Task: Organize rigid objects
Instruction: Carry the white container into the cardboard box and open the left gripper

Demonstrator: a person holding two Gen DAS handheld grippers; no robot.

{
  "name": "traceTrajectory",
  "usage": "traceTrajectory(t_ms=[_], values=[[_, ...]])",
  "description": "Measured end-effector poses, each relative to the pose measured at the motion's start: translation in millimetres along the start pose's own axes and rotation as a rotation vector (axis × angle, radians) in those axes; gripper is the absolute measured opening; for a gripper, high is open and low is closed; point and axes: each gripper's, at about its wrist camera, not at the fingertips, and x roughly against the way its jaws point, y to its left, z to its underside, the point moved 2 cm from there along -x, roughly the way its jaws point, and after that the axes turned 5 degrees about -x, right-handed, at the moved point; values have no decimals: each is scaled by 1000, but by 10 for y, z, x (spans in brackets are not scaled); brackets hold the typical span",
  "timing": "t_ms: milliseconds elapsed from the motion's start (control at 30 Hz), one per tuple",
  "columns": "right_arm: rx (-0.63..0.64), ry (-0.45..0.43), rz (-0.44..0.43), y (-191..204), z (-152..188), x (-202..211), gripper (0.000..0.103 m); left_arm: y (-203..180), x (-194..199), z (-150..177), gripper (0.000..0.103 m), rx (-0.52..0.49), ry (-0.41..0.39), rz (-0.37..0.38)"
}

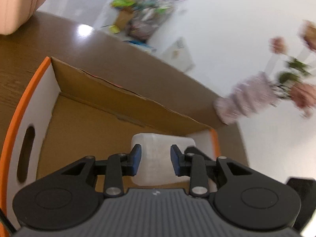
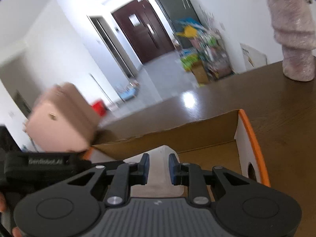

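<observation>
On the brown bench (image 1: 122, 59) stands an open cardboard box (image 1: 110, 96) with orange-edged white end walls, one pierced by a handle slot. Beyond it at the bench's edge sits a pink wrapped vase (image 2: 294, 45) of blurred flowers. Over the box's inside hangs a translucent white container (image 1: 156, 158), carried between both tools: the left gripper (image 1: 155, 159) pinches it with its blue pads, and the right gripper (image 2: 159, 167) pinches it likewise from the other side.

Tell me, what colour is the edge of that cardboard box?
Orange, along the cardboard box's rim, over white end walls. The left wrist view shows it best.
</observation>
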Motion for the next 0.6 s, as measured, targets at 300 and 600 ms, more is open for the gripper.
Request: traceTrajectory(t_ms=[300, 600], values=[[132, 62, 134, 168, -180, -579, 20, 87, -253, -229, 42, 2, -3, -73], [281, 38, 220, 179, -155, 81, 38, -61, 670, 75, 75, -374, -72, -260]])
